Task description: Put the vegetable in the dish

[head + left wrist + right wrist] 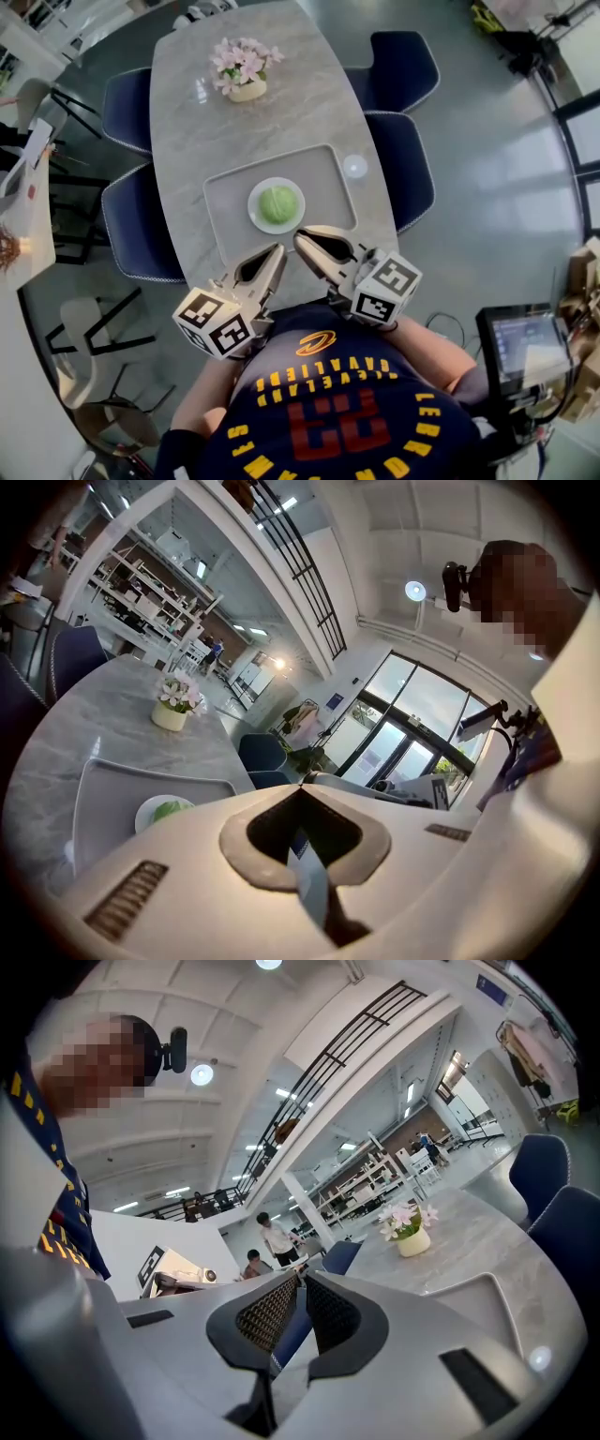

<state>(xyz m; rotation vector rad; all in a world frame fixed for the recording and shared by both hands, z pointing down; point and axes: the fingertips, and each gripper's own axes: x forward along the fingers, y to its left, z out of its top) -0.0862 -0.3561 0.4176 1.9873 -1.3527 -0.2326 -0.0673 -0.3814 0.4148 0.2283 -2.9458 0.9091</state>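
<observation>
Blue chairs (403,66) stood round the grey bench (281,103) in a big bright room, with flowers (246,61) at its far end. The vegetable (277,203) lay in the dish (256,215). The left tool (278,249) and the right tool (299,237) were closed and empty.

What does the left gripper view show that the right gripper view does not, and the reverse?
Only the left gripper view: the green vegetable on its plate, and the glass doors. Only the right gripper view: a small round disc on the table. Both: the flower pot, the table and the tray.
</observation>
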